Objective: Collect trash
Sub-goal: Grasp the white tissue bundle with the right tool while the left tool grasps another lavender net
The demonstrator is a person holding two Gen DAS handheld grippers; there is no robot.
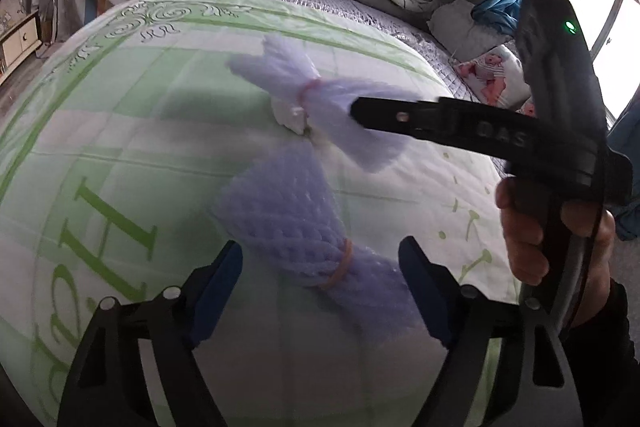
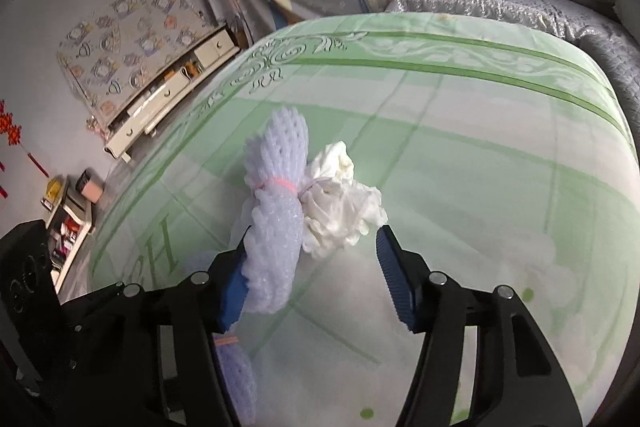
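foam net bundle (image 2: pixel 276 211), white tissue (image 2: pixel 344 203), green quilt (image 2: pixel 480 147)

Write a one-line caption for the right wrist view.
Right gripper straddles a banded foam net bundle beside crumpled tissue.

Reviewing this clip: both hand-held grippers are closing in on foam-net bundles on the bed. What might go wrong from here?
1. The right hand-held gripper straddles a foam-net bundle lying against a white crumpled wad; it may pinch only one.
2. The left hand-held gripper straddles the nearer foam-net bundle; soft foam could slip out.
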